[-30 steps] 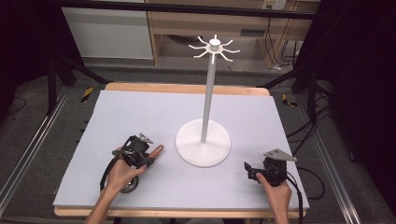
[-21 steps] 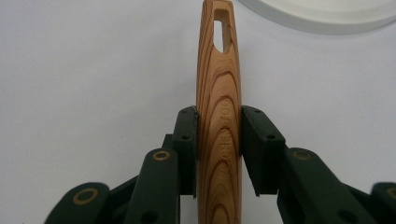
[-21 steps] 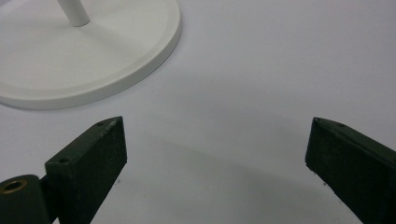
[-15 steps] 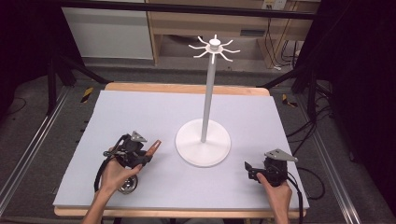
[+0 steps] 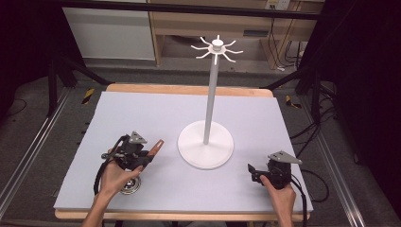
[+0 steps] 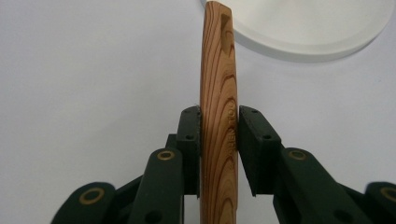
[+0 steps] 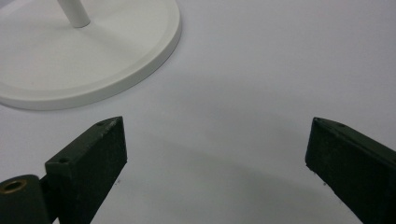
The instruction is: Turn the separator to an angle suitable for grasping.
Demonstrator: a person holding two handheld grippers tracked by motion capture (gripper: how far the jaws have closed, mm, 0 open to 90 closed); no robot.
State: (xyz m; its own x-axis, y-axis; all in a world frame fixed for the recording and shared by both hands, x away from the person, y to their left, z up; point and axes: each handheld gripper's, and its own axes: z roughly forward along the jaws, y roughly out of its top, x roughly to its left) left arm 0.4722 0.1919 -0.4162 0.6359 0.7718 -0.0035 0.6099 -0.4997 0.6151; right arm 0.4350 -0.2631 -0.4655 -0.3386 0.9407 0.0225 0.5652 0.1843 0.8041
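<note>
A utensil with a wooden handle and a round metal head lies at the front left of the table. My left gripper is closing tight on the handle, with both pads pressing its flat sides. In the high view the left gripper sits left of the stand, and the handle's tip pokes out toward the white base. My right gripper is open with nothing between its jaws. It rests low over the table at the front right.
A white stand with a round base, a tall pole and several hook arms at its top stands mid-table. The base's rim lies just ahead of my right gripper. The pale mat ends at a wooden table edge.
My left gripper has shifted slightly to the left with the wooden handle in it, and the handle's tip has risen a little. The right gripper has kept still.
</note>
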